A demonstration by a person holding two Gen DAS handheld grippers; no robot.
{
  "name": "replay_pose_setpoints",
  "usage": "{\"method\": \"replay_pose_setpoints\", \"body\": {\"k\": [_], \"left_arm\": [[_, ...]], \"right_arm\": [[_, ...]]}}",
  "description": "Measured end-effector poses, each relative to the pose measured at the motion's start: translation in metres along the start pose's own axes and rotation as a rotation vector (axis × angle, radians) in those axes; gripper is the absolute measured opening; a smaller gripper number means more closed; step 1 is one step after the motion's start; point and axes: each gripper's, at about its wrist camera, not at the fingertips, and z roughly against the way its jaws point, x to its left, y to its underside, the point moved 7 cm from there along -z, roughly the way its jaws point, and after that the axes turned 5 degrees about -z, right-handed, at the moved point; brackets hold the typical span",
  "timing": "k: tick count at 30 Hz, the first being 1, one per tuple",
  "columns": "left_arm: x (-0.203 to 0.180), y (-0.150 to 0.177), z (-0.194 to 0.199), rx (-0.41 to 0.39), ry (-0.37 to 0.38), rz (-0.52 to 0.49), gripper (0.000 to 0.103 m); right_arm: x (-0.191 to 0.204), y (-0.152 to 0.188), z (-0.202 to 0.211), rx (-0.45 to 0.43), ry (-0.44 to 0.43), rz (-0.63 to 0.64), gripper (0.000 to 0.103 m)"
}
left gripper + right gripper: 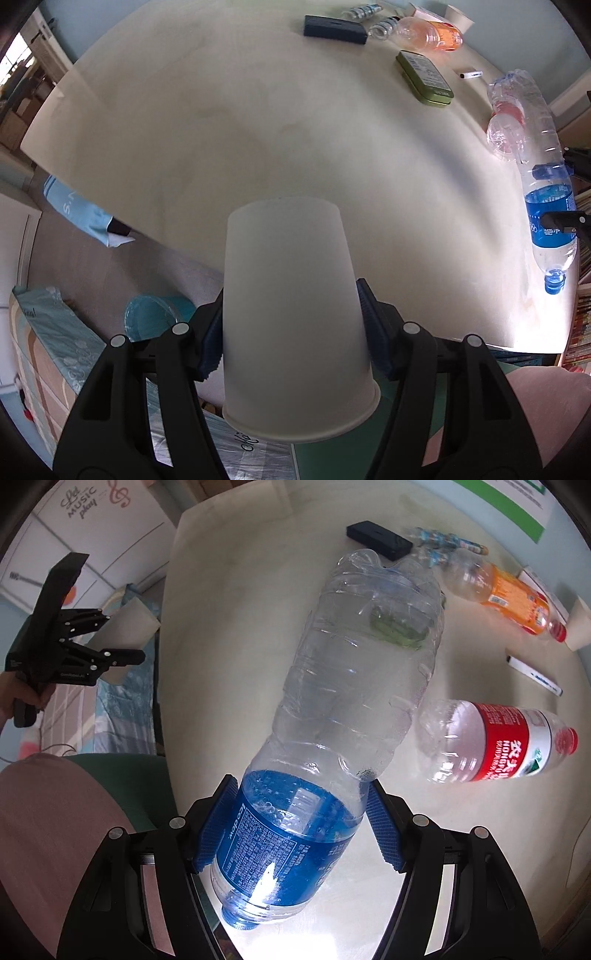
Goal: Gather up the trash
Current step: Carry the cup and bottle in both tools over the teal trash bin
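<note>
A paper cup [295, 317] is clamped upside down in the left gripper [291, 328] — light, easily crushed. A crumpled bottle [332, 709] is pinched at its blue label by the right gripper [295, 823], base toward one o'clock — thin, springy, slippery.

R gripper [297, 825] clamps blue-label bottle [332, 709]

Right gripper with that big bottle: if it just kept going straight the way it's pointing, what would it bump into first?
Likely the green tin, seen through the held blue-label bottle between the right gripper pads. Depth is unclear; the bottle's base leads, and the red-label bottle lies just right of that line.
</note>
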Motion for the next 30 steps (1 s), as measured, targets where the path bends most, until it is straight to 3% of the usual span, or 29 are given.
{"method": "replay_pose_setpoints", "body": {"k": [2,13,22,30], "left_arm": [[0.008,0.02,0.011,-0.014,-0.033,0.053,0.06],[0.127,0.044,0.015,-0.056,0.014,0.107,0.06],[0.244,0.111,0.004,-0.022,-0.005,0.222,0.06],[0.334,0.166,-0.026,0.044,0.012,0.377,0.06]], "right_arm": [[0.013,-0.01,-0.005,0.008,-0.01,0.053,0.069],[0.118,-0.084,-0.03,0.011,-0.017,0.282,0.069],[0.261,-0.174,-0.094,0.095,-0.064,0.46,0.069],[0.381,-0.229,-0.171,0.193,-0.117,0.615,0.069]]}}
